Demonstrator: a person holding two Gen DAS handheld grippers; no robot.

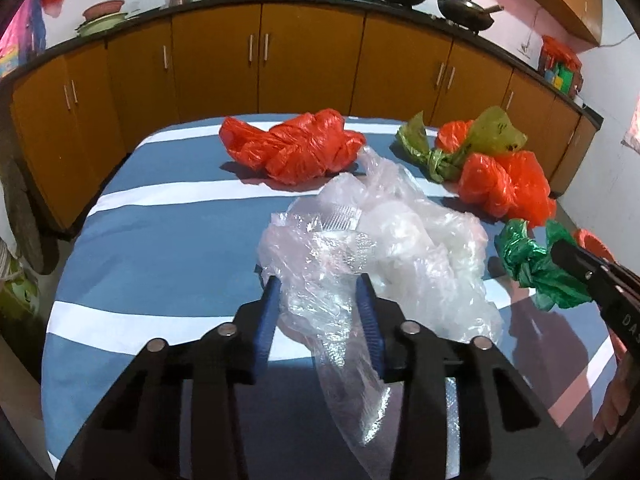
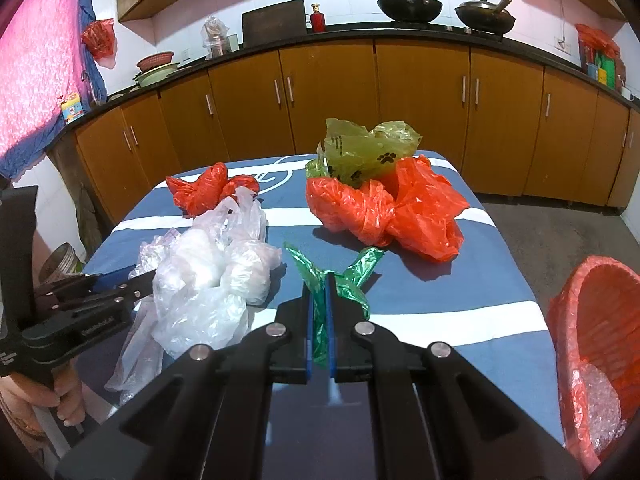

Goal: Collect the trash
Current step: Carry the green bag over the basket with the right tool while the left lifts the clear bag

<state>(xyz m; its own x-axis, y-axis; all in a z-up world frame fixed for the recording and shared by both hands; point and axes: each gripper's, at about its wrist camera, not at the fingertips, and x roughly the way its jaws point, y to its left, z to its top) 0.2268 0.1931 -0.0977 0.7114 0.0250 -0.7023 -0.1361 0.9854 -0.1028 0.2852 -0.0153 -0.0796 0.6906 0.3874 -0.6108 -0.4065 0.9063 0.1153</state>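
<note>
A crumpled clear plastic bag (image 1: 372,248) lies mid-table; it also shows in the right wrist view (image 2: 208,276). My left gripper (image 1: 320,292) is open, its blue pads either side of the bag's near end. My right gripper (image 2: 319,292) is shut on a green plastic bag (image 2: 340,276), also seen from the left (image 1: 536,264). A red bag (image 1: 292,144) lies at the far side. Another red bag (image 2: 384,208) and an olive-green bag (image 2: 360,148) lie together at the far right. A red basket (image 2: 596,336) holding bubble wrap stands at the table's right edge.
The table (image 1: 160,248) has a blue and white striped cloth. Orange kitchen cabinets (image 1: 260,60) run behind it, with woks (image 2: 408,6) on the counter. The floor (image 2: 560,232) lies to the right of the table.
</note>
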